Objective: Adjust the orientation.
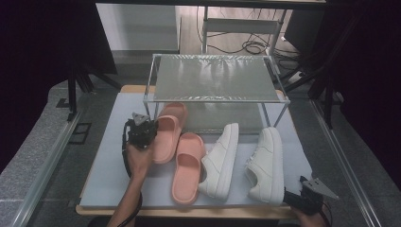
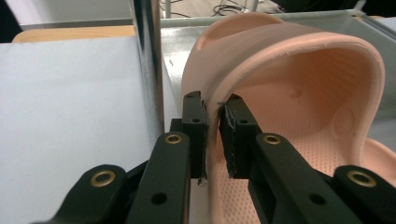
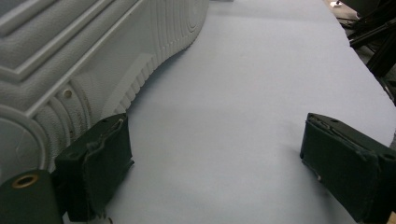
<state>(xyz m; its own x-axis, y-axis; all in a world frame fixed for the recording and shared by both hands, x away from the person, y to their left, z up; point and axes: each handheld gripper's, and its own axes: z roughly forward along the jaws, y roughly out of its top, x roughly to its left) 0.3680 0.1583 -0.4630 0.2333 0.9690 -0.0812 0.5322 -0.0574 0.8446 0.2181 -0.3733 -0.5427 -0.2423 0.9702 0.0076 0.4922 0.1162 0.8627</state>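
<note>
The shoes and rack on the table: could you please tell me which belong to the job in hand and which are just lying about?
In the job:
- left tongs, shut on the far pink slipper
- shoe rack

Lying about:
- near pink slipper
- two white sneakers
- right tongs, open

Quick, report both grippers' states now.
Left gripper: shut on the strap of the pink slipper.
Right gripper: open, holding nothing, beside the white sneaker.
</note>
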